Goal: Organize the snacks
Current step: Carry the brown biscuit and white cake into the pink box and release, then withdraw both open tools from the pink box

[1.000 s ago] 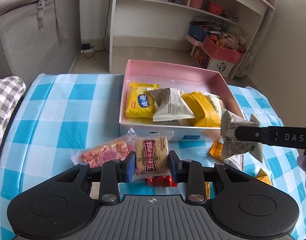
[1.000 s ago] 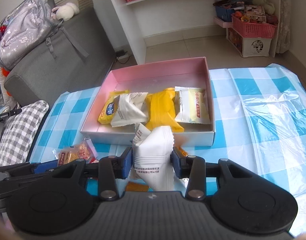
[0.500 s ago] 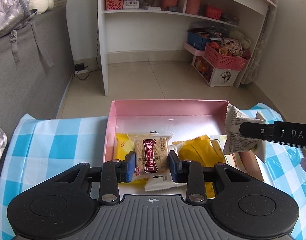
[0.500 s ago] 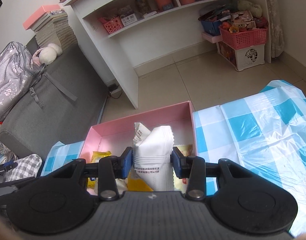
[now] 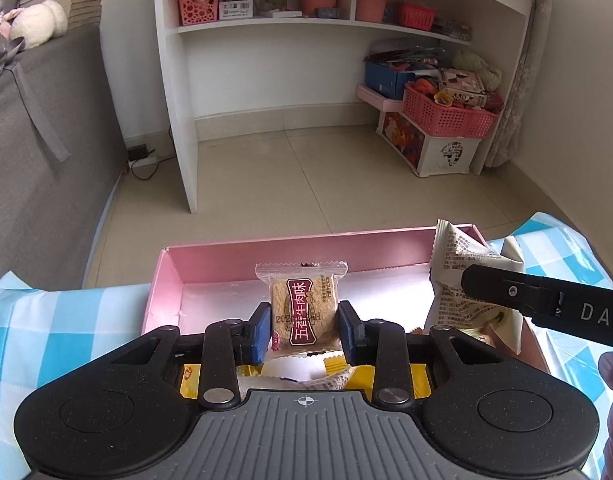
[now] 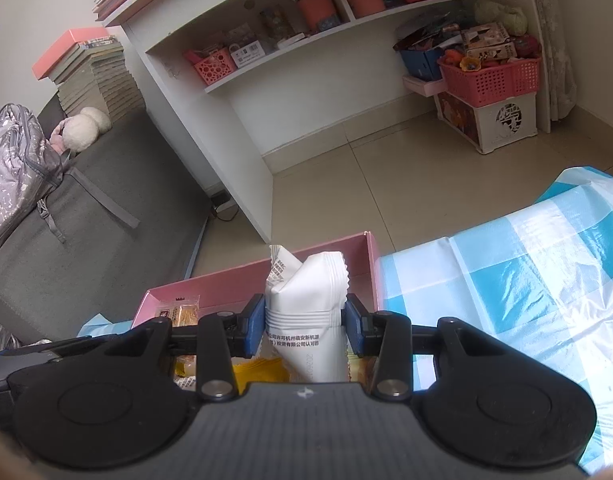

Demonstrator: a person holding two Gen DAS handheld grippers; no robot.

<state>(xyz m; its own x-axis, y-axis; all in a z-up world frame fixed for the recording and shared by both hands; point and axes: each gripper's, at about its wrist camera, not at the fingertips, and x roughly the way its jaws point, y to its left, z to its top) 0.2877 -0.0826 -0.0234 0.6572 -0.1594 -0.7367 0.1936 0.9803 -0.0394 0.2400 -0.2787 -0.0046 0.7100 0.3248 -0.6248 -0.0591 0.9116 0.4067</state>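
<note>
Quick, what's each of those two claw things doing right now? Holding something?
Left gripper: closed on a clear-wrapped biscuit packet, held over the pink box.
Right gripper: closed on a white snack packet, over the same box.

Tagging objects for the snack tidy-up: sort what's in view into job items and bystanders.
Job: left gripper holding biscuit packet; right gripper holding white packet; pink box.
Bystanders: white shelf unit; pink basket; grey sofa.
</note>
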